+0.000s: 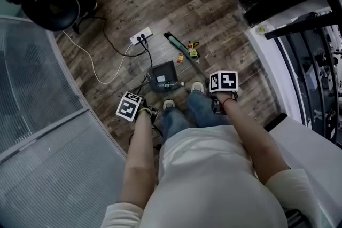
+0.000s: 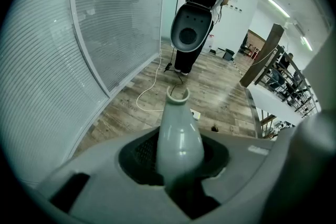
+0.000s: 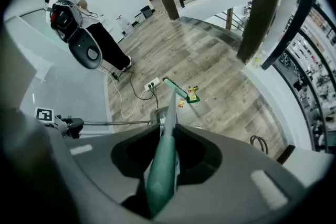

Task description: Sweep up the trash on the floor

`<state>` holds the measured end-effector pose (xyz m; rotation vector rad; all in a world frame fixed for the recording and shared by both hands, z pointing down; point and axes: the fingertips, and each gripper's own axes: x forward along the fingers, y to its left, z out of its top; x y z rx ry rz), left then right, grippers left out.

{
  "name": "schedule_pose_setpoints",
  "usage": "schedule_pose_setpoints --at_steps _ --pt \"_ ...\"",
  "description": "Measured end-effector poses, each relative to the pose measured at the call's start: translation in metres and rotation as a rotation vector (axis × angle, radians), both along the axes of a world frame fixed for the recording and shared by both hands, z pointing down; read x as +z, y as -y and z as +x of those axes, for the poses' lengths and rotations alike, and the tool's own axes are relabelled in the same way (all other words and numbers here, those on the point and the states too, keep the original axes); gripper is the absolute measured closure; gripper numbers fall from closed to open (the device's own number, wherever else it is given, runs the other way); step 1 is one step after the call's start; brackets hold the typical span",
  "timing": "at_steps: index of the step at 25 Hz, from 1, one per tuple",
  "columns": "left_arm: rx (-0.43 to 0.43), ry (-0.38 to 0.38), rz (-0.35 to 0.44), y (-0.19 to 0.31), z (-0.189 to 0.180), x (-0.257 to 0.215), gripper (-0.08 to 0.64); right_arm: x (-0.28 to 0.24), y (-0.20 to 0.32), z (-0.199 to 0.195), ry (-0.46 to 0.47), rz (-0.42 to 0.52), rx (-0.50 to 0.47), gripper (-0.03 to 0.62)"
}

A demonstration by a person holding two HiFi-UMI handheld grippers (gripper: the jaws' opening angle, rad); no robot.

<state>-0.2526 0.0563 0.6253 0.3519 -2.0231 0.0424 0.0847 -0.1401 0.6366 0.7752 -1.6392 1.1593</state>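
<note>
My left gripper (image 2: 177,168) is shut on the pale grey dustpan handle (image 2: 179,131), which runs upright between its jaws. In the head view the left gripper (image 1: 145,112) sits just behind the dark grey dustpan (image 1: 163,76), which stands on the wood floor with a bottle inside. My right gripper (image 3: 163,168) is shut on the green broom handle (image 3: 161,173). The broom's green head (image 3: 176,89) rests on the floor beyond the dustpan, beside colourful trash pieces (image 3: 192,94). The head view shows the right gripper (image 1: 217,103), the broom head (image 1: 173,40) and the trash (image 1: 192,49).
A white power strip (image 1: 141,36) with black and white cables lies left of the broom head. A curved glass wall (image 1: 37,93) runs along the left. Another person (image 2: 198,13) stands further off with a round dark object. A railing (image 1: 315,61) and a white ledge border the right.
</note>
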Motion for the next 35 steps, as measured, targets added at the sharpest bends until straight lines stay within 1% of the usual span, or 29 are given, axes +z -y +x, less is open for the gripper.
schedule_pose_setpoints --at_steps 6,10,12,14,17,20,26,32,35 --pt "0.0 0.011 -0.003 0.008 0.006 0.0 0.469 0.014 0.024 -0.01 -0.041 0.015 -0.1 0.497" --pt "-0.005 0.013 -0.003 0.007 0.011 0.0 0.469 0.022 0.024 -0.007 -0.072 0.01 -0.168 0.497" --pt "-0.005 0.014 -0.002 0.007 0.011 0.001 0.468 0.025 0.022 -0.005 -0.075 0.003 -0.179 0.497" --pt "-0.006 0.016 -0.001 0.006 0.01 0.002 0.468 0.027 0.018 -0.004 -0.068 -0.016 -0.159 0.497" --pt "-0.01 0.019 0.0 0.006 0.012 0.001 0.468 0.031 0.01 -0.001 -0.051 -0.08 -0.098 0.497" --pt "-0.014 0.023 -0.001 0.009 0.015 0.001 0.466 0.033 0.0 0.002 -0.038 -0.134 -0.062 0.497" --pt "-0.021 0.03 0.001 0.011 0.02 0.002 0.466 0.031 -0.016 0.004 -0.031 -0.174 -0.03 0.497" --pt "-0.022 0.032 0.006 0.011 0.021 0.002 0.463 0.026 -0.037 -0.003 0.003 -0.277 0.084 0.497" --pt "-0.02 0.028 0.011 0.01 0.021 0.003 0.463 0.024 -0.048 -0.008 0.007 -0.285 0.066 0.497"
